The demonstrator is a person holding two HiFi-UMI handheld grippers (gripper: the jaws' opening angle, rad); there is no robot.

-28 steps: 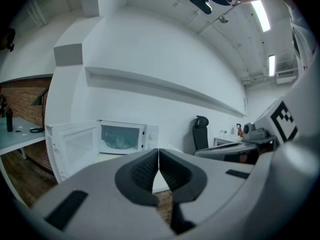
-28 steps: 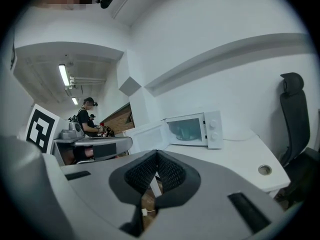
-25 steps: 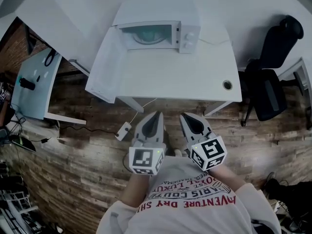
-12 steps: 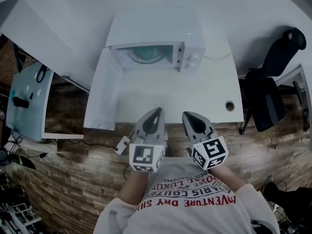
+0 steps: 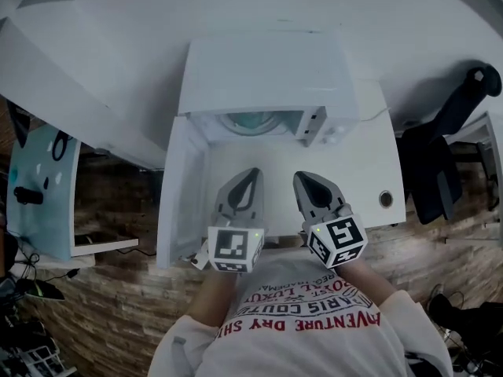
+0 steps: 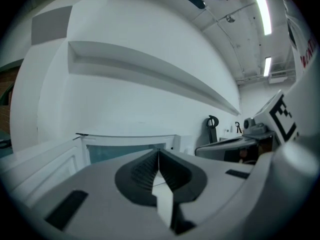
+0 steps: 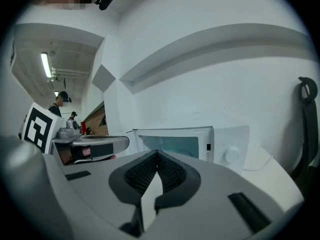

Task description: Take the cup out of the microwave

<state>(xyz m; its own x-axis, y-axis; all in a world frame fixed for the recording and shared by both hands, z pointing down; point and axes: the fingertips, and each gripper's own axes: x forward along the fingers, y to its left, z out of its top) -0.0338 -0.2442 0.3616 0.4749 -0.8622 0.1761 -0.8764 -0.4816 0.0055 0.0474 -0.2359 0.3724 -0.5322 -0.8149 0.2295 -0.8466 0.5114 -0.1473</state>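
**Head view: open microwave (image 5: 259,73), cup not yet reached**

Left gripper (image 5: 251,173) and right gripper (image 5: 303,177) hover over the near edge of the white bench (image 5: 369,171). Both have their jaws pressed together and hold nothing. The microwave sits at upper centre, its door (image 5: 179,195) swung open toward the left. The cup cannot be made out; only a pale green round shape (image 5: 253,122) shows inside the cavity. Likely risks: the left gripper clips the open door, or shut jaws shove the cup over. Plank floor (image 5: 102,305) below, dark chair (image 5: 452,132) at right, side table (image 5: 43,187) at left.
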